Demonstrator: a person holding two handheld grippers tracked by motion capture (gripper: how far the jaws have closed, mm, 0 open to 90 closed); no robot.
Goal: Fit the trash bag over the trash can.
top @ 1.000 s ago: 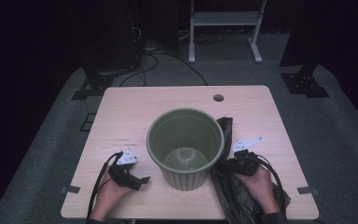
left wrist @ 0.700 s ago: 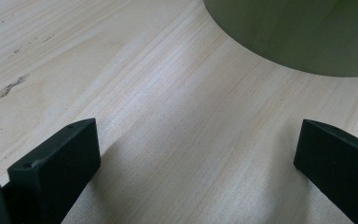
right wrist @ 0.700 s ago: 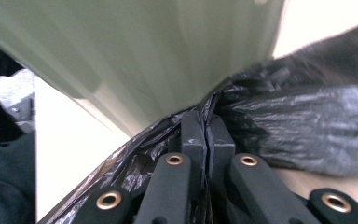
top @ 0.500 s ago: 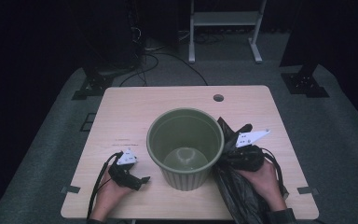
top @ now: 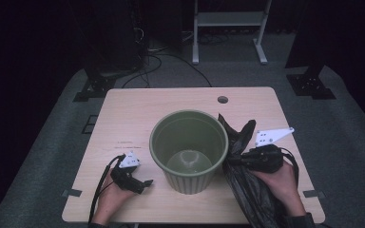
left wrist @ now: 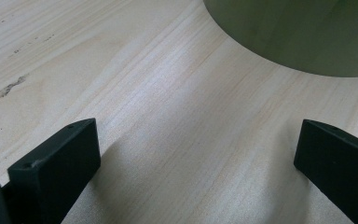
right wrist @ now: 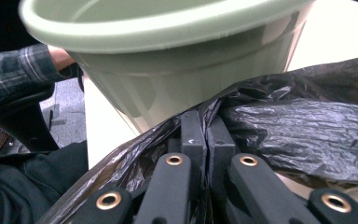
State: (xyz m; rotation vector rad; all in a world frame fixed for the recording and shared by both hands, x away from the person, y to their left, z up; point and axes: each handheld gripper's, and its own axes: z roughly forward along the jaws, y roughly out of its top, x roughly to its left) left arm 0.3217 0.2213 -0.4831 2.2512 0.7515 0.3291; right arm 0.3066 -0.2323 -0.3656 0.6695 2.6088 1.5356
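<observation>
1. Where the table's (top: 123,114) near edge meets the person's hands, the left gripper (top: 145,183) rests low on the wood at near left, jaws wide apart with nothing but bare tabletop between them (the left gripper view shows the gap plainly).
2. At near right the right gripper (top: 229,160) sits in the person's right hand (top: 280,180), jaws pressed together on a fold of the black plastic bag (top: 249,199); in the right gripper view the film is pinched between the two pads (right wrist: 193,135).
3. The bag hangs from that grip down over the table's near right edge, crumpled, its upper flap standing up just beside the bin's right wall.
4. The green bin (top: 190,147) stands upright in the middle of the table, open and without a liner, between the two grippers; the left gripper is near its base, not touching.
5. Farther off, a small round hole (top: 222,99) marks the far right part of the tabletop.
6. Beyond the table: dark floor, cables (top: 171,54) and a white frame stand (top: 228,21).
</observation>
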